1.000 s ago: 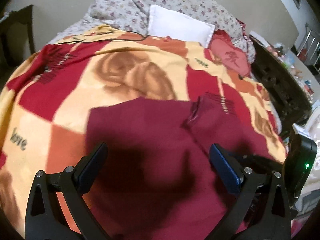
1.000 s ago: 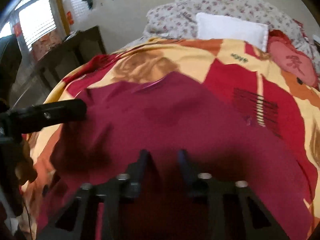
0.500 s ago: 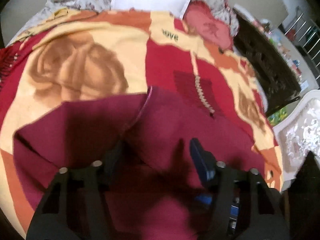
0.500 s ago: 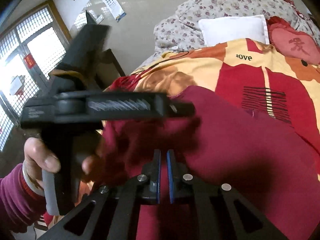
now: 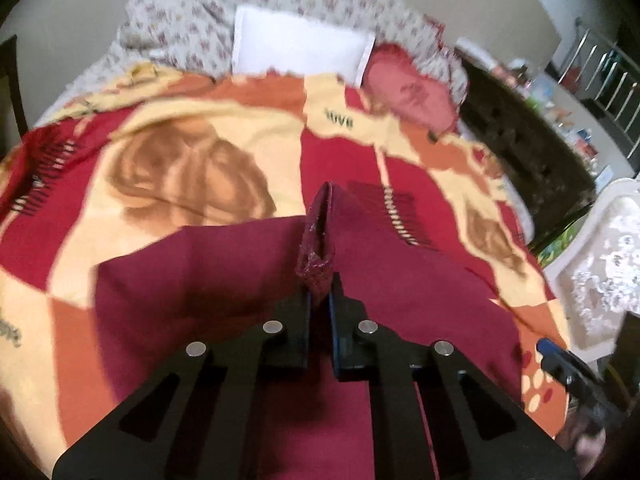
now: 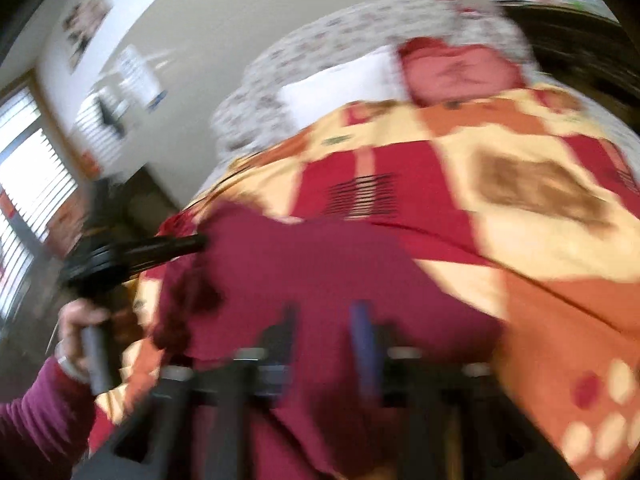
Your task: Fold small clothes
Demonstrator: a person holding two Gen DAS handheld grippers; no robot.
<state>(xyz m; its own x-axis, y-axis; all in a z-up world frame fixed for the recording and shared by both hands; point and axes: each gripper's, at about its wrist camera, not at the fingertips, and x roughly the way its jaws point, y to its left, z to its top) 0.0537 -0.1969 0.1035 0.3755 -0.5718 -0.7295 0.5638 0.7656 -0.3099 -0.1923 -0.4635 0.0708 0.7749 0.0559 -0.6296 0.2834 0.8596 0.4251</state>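
On the bed, a dark red garment lies spread over a patterned blanket of red, orange and cream blocks. The left gripper is clamped on a raised fold of the garment; the pinched cloth stands up as a narrow ridge directly ahead of the fingertips, while the remaining fabric stays flat on the blanket. The near hem of the garment is hidden beneath the gripper body in the left wrist view. The right gripper sits low over the same garment, with a visible gap between its fingers and no cloth caught between them; heavy motion blur obscures the finger outlines. In the right wrist view, the left gripper appears at the garment's left edge, held by the left hand. A white pillow and a floral quilt lie at the head of the bed. Objects at the right frame edge are too blurred to identify.
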